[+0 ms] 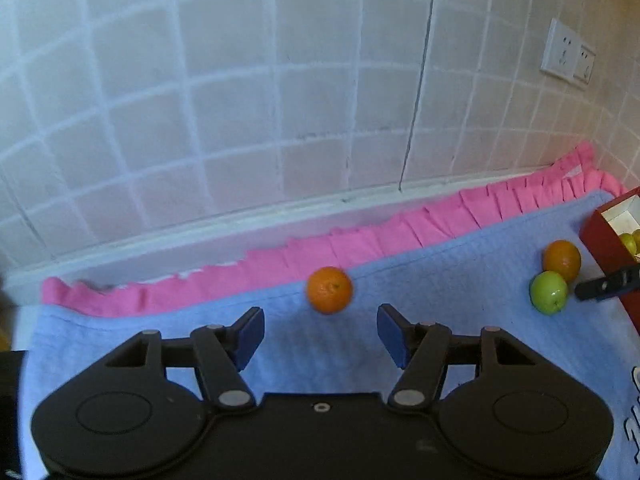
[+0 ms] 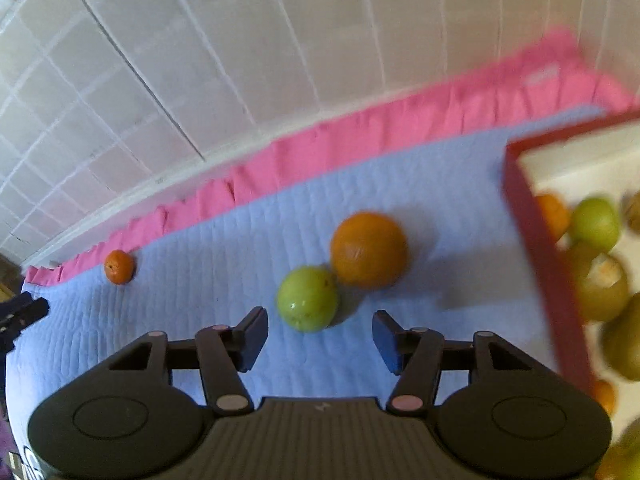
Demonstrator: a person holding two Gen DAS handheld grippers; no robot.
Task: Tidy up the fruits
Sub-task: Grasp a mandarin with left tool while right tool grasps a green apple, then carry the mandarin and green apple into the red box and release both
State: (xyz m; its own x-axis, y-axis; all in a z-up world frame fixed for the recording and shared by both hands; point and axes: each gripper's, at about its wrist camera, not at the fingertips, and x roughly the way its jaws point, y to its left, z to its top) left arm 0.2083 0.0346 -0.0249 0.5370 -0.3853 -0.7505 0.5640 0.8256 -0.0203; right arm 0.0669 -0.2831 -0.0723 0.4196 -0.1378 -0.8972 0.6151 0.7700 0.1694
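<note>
1. Step in hand, as judged: loose fruit is being lined up for pickup into the red box (image 2: 544, 248), already part-filled.
2. Left tongs (image 1: 320, 334) are being held released, empty, just short of the small orange (image 1: 329, 289) near the pink cloth (image 1: 360, 236).
3. Right tongs (image 2: 319, 336) are being held released, empty, just short of the green apple (image 2: 308, 298), which is touching the big orange (image 2: 368, 249) beside the box.
4. Next: each pair needs lowering astride its fruit, then clenching.

Home kitchen counter, white tiled wall (image 1: 240, 100), wall sockets (image 1: 568, 56), blue quilted cloth (image 1: 440, 288) over counter
</note>
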